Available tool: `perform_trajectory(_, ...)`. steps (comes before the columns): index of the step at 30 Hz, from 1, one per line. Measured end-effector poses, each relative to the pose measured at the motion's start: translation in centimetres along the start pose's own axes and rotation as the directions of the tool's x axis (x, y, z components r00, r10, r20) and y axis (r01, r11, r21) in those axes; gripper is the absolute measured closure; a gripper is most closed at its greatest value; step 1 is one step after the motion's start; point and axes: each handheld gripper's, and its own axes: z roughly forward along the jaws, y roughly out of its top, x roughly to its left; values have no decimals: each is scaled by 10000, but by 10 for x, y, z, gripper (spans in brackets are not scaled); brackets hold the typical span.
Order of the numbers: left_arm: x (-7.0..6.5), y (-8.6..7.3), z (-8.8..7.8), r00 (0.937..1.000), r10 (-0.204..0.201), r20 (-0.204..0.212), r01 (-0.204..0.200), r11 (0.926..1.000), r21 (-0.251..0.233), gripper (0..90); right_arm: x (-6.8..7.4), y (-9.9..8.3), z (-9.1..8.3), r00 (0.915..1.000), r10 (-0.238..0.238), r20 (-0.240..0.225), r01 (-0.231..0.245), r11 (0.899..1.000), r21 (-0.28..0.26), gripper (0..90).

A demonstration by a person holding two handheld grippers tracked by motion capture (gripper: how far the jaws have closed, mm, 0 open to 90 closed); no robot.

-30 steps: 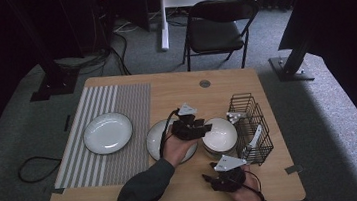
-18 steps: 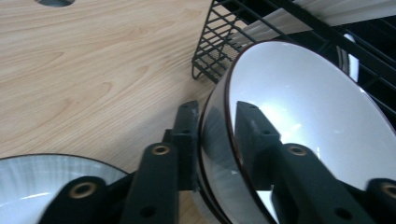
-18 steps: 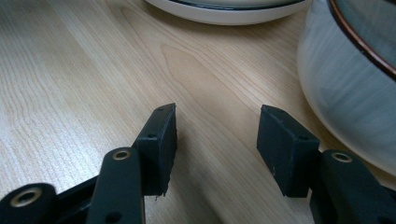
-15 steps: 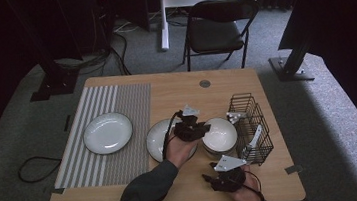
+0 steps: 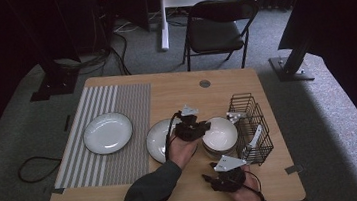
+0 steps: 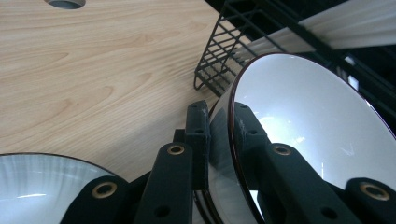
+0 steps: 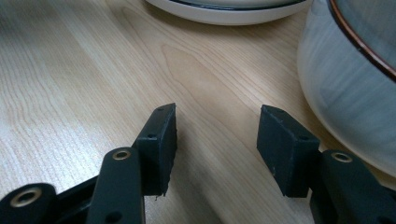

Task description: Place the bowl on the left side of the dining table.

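Observation:
A white bowl [image 5: 219,135] with a dark rim sits right of the table's centre, seemingly on top of another bowl. My left gripper [image 5: 200,127] reaches it from the left. In the left gripper view the jaws have just been closing, and the left gripper [image 6: 219,116] now has one pad outside and one inside the bowl [image 6: 303,121], shut on its rim. My right gripper [image 5: 213,176] rests near the front edge; in its own view the right gripper [image 7: 217,140] stands open over bare wood, with the bowl [image 7: 345,93] to its right.
A white plate [image 5: 158,138] lies just left of the bowl, and another plate [image 5: 108,133] rests on a striped mat [image 5: 116,99]. A black wire rack [image 5: 252,128] stands right of the bowl. A chair [image 5: 219,28] stands beyond the table.
The left gripper's jaws have drawn together onto the bowl's rim. Both hands have kept their places.

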Motion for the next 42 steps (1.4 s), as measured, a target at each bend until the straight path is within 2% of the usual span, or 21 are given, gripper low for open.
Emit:
perform_trajectory(5,0,6,-7,10000,-34,78,36,9996,-270,806,0,0,0,10000,2,-1,-2,10000,1,470)
perform_trajectory(13,8,14,-27,9998,-90,-191,75,9970,-772,807,0,0,0,10000,-1,7,1,10000,9,470)
perform_trajectory(19,25,16,-46,9980,-351,-518,294,9938,-1076,807,0,0,0,10000,20,-20,-20,10000,6,470)
perform_trajectory(24,46,13,-67,9943,-513,-939,390,9909,-1285,808,0,0,0,10000,21,-26,-21,10000,2,470)
perform_trajectory(29,72,6,-91,9858,-818,-1464,611,9882,-1406,808,-1,0,0,10000,56,-48,-56,10000,7,470)
perform_trajectory(34,99,-2,-114,9759,-1137,-1865,815,9817,-1720,807,-1,0,0,10000,69,-41,-69,10000,6,469)
perform_trajectory(37,112,-6,-126,9673,-1377,-2131,973,9770,-1899,807,-1,0,0,10000,37,-11,-37,10000,2,469)
perform_trajectory(41,129,-12,-144,9514,-1786,-2510,1241,9679,-2184,807,-1,0,0,10000,45,-11,-45,10000,-1,469)
perform_trajectory(42,129,-12,-144,9514,-1786,-2510,1241,9679,-2184,807,-1,0,0,10000,45,-11,-45,10000,-1,469)
